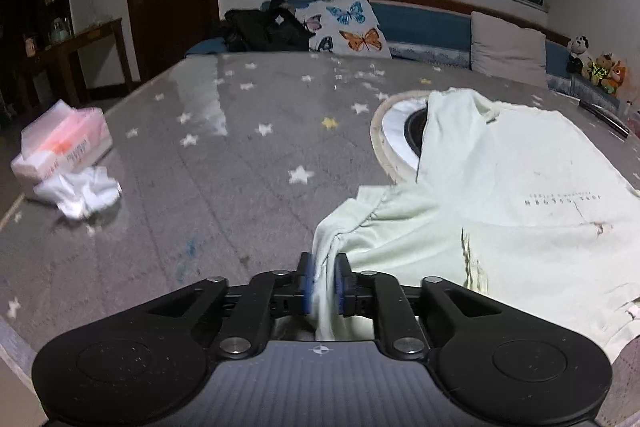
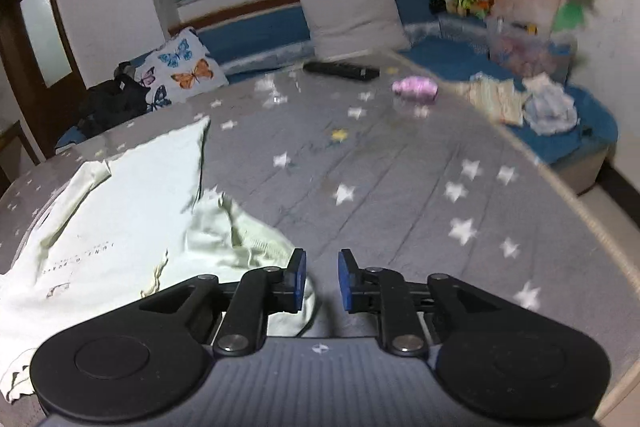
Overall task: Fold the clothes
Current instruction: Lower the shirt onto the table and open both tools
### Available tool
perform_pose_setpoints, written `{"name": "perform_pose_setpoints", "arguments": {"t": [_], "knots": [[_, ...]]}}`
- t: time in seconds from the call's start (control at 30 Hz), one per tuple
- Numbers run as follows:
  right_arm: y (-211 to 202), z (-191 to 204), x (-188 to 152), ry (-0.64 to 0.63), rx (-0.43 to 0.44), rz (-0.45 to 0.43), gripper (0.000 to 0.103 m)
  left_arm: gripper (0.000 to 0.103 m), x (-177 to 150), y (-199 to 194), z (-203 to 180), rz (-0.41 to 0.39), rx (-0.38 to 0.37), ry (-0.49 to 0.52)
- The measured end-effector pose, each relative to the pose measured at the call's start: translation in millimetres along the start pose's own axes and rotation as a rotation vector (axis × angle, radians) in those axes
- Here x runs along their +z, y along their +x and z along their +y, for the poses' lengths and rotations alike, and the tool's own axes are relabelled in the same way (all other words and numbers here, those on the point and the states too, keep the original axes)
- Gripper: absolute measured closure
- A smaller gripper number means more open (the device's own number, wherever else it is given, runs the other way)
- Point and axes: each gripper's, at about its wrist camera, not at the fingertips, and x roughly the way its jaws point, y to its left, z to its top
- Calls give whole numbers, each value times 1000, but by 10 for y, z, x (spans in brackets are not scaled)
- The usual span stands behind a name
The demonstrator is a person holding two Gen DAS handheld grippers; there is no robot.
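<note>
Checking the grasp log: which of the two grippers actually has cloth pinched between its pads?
The left gripper: its blue pads are shut on a bunched fold of the pale green shirt. The right gripper is open, nothing between its pads.

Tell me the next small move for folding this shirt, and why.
Probably close the right gripper on the shirt's near edge. The left gripper already pinches a bunched part of the pale green T-shirt, while the right one is open with cloth lying just beside its left finger, gripping nothing.
</note>
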Motion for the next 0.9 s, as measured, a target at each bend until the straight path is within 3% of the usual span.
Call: {"name": "perform_pose_setpoints", "arguments": {"t": [0.03, 0.1, 0.23, 0.47, 0.67, 0.9], "knots": [[-25, 19, 38, -14, 4, -10, 85, 78, 32, -20, -8, -12, 4, 4], [-32, 108, 109, -45, 30, -26, 83, 54, 107, -44, -43, -36, 6, 10], [84, 349, 207, -104, 110, -29, 65, 50, 292, -22, -168, -65, -11, 34], [512, 867, 360, -188, 220, 32, 65, 50, 687, 295, -577, -92, -63, 151], [950, 1154, 625, -206, 261, 86, 65, 51, 1042, 956, -969, -32, -147, 197], [1468, 1338, 949, -194, 263, 112, 65, 71, 1510, 1709, -1289, -15, -182, 206]]}}
